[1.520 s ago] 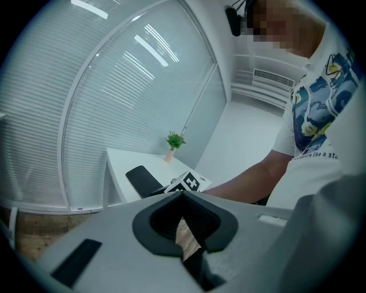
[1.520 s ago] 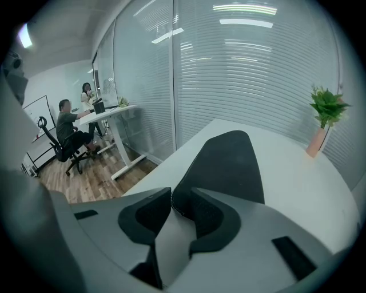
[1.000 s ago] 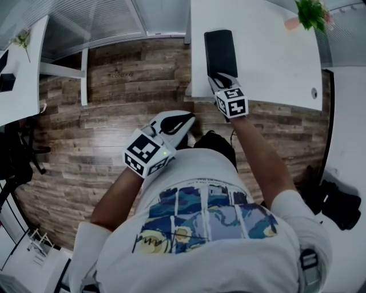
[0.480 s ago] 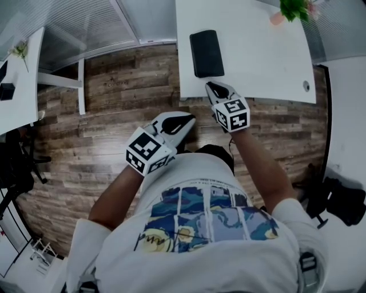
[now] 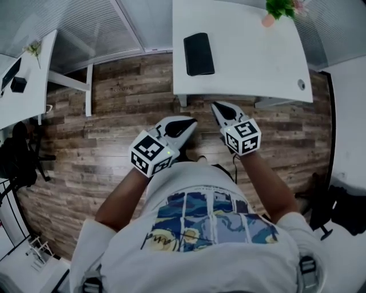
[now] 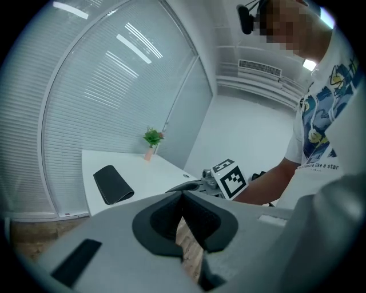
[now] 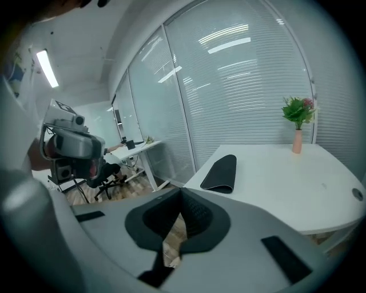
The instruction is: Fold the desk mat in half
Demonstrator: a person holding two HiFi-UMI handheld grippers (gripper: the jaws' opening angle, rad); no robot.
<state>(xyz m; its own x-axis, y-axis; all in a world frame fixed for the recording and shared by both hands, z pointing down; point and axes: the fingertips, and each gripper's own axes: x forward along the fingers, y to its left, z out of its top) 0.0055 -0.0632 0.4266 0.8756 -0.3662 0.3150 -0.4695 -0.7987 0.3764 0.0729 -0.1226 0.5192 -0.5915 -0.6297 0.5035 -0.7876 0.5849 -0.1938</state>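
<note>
The black desk mat lies folded on the white desk, and also shows as a dark doubled pad in both gripper views. Both grippers hang over the wooden floor, short of the desk's near edge and apart from the mat. My left gripper is shut with nothing between its pads. My right gripper points toward the desk. Its jaws have just been closing and now stand shut on nothing.
A potted plant stands at the desk's far right corner. A second white desk and a black office chair are at the left. A dark bag lies at the right. Glass walls with blinds close off the far side.
Both grippers have drawn back from the desk toward the person. The right one left the mat's near edge and closed. The mat stays folded on the desk.
</note>
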